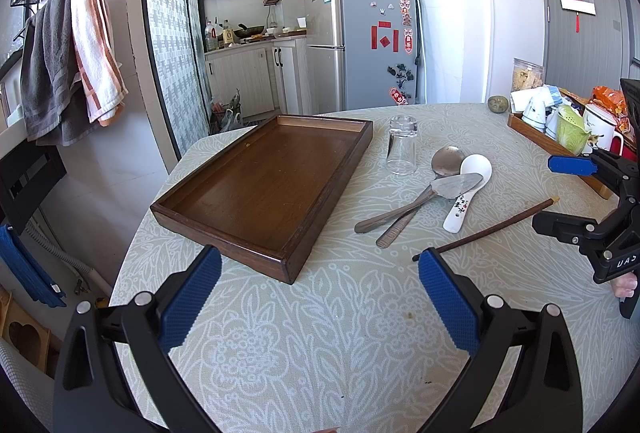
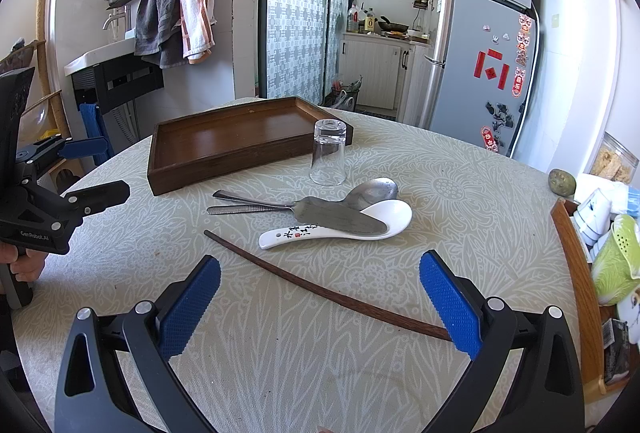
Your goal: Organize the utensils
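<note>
My left tongs point(image 1: 320, 285) gape wide over bare cloth, the near corner of the tray point(image 1: 224, 229) just ahead between the pads. The table point(image 1: 280, 353) curves off to my left, close by. My right tongs point(image 2: 320, 293) are spread wide too, holding nothing; the chopstick point(image 2: 320, 289) lies slantwise on the cloth between the pads, its thick end passing behind the right one. Beyond it lie the white spoon point(image 2: 340, 229), server point(image 2: 320, 213) and metal spoon point(image 2: 372, 189), overlapping, with the upturned glass point(image 2: 328, 153) beside the tray.

table point(image 1: 360, 333): patterned cloth | on it: wooden tray point(image 1: 256, 189), upturned glass point(image 1: 402, 145), spoons point(image 1: 468, 193), chopstick point(image 1: 488, 229)
</note>
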The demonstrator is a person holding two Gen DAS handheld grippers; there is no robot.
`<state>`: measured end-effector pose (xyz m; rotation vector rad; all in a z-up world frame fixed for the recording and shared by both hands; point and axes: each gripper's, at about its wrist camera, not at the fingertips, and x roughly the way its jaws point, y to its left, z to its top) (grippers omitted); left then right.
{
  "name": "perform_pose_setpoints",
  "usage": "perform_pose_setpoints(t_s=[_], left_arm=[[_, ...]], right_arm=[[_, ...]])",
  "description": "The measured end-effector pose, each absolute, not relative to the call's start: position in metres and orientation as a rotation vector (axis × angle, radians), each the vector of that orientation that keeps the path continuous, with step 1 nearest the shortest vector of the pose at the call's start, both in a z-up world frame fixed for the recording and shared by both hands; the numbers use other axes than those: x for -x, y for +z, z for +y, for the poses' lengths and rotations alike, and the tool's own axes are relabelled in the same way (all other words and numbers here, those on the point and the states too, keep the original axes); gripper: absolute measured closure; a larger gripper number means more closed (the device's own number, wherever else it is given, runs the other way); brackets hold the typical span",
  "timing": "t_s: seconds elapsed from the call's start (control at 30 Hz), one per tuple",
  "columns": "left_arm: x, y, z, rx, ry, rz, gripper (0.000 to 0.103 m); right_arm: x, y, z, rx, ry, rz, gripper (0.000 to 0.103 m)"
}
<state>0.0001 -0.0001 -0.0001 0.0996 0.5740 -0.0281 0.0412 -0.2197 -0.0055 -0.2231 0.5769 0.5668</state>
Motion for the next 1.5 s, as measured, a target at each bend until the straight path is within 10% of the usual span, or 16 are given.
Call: perform_pose_setpoints(t_s=[1.5], left_arm=[[-0.0019, -0.0039, 0.0026, -0.097, -0.029, 0.577, 0.003]], right_arm=[[-0.0412, -0.0053, -0.2191, 0.224, 0.566, 0.577, 0.003]])
